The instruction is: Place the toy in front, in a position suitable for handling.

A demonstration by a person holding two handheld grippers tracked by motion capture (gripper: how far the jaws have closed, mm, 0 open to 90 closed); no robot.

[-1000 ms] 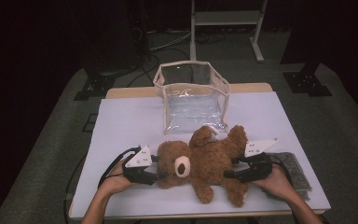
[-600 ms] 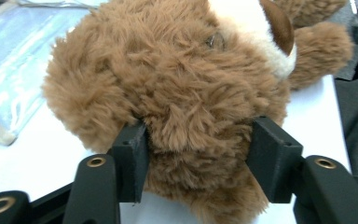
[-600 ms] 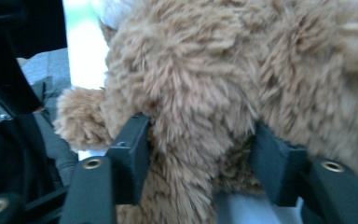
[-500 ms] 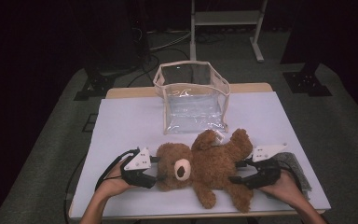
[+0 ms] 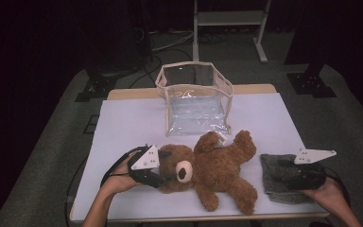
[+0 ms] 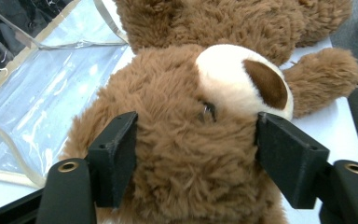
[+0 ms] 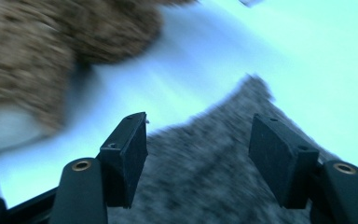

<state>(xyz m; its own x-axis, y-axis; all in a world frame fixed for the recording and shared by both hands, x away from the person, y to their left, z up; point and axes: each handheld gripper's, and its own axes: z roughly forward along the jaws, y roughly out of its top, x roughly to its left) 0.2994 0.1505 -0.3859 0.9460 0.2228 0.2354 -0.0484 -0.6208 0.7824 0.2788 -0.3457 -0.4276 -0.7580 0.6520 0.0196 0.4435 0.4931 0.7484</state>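
A brown teddy bear (image 5: pixel 217 170) lies on its back on the white table (image 5: pixel 132 123), head to the left. My left gripper (image 5: pixel 167 166) has its jaws on either side of the head (image 6: pixel 191 154). They have just been opening, and the fur between them does not look squeezed. My right gripper (image 5: pixel 283 174) is off to the right of the bear's legs, over a grey cloth (image 5: pixel 274 189). Its jaws stand open above the cloth (image 7: pixel 200 172) with nothing held, and they have widened slightly. The right gripper view is blurred by motion.
A clear plastic bag with beige trim (image 5: pixel 196 101) stands open behind the bear, at the table's far middle. Bare tabletop (image 7: pixel 261 46) lies to either side of the bag. A metal stand (image 5: pixel 229 19) and cables are on the dark floor beyond.
My right gripper has left the bear's leg and moved right, onto the grey cloth. The left jaws have spread wider around the head. The bear has stayed where it was.
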